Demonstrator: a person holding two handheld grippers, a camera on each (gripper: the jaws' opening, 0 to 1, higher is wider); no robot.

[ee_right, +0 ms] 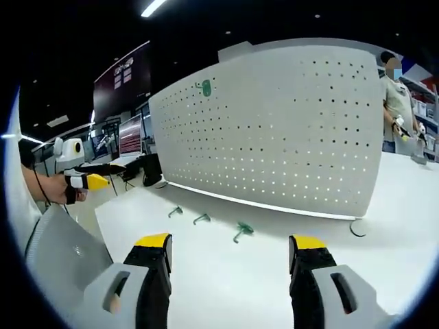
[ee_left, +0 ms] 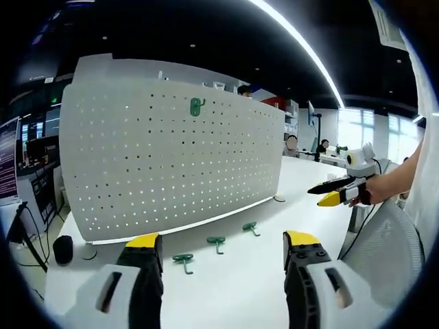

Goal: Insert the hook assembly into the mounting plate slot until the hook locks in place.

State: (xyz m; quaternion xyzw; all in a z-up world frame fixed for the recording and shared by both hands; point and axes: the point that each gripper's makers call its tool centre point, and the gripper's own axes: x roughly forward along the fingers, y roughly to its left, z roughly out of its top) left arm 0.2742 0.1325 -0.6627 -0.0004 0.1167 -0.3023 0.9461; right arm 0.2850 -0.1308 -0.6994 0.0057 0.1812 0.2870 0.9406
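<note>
My left gripper (ee_left: 223,253) and right gripper (ee_right: 230,257) are released, empty. Three green hooks (ee_left: 217,241) lie lower centre, before the pegboard (ee_left: 171,157). They look light, rigid, slippery; grasp the shank.

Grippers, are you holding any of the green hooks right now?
No. Both the left gripper and right gripper are open and empty; three green hooks lie on the table.
</note>
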